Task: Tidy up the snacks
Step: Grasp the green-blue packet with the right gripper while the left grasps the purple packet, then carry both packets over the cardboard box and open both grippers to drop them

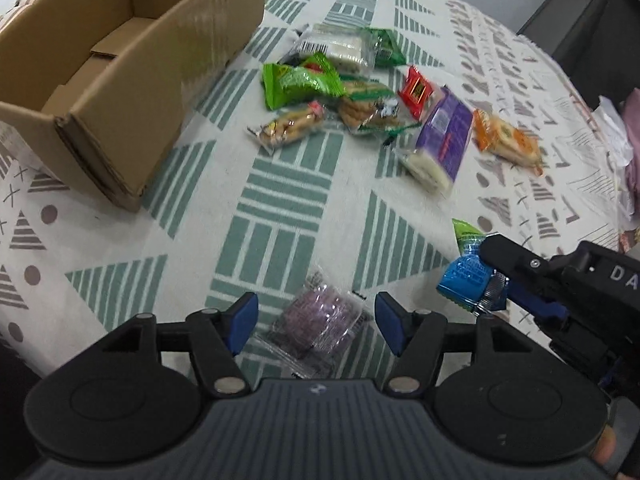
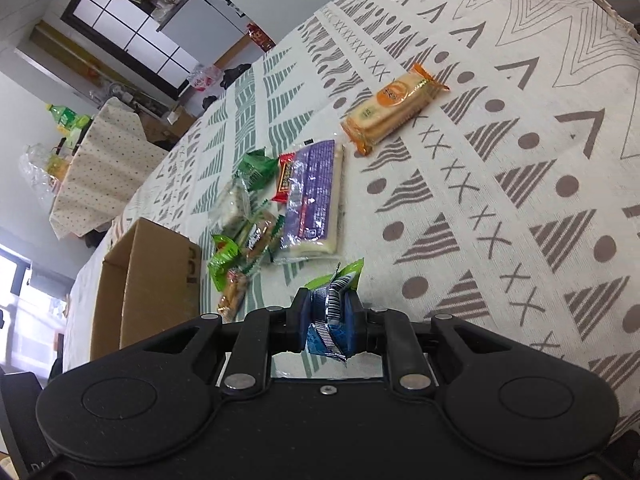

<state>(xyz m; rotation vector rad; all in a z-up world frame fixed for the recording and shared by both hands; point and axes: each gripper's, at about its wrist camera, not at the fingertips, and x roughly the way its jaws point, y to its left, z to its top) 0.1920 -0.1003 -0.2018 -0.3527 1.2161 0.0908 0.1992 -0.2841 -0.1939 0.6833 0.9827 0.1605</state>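
Observation:
My left gripper is open over the patterned tablecloth, its blue pads standing on either side of a clear packet with a purple snack and apart from it. My right gripper is shut on a blue and green snack packet, which also shows in the left wrist view as the blue and green packet at the right gripper's tip. A pile of snacks lies further out: green bags, biscuits, a red packet, a purple wafer pack and an orange cracker pack. An open cardboard box stands at the left.
The cardboard box shows at the left of the snack pile in the right wrist view. The table's far edge curves round at the right, with dark furniture beyond it. A second covered table with bottles stands in the room behind.

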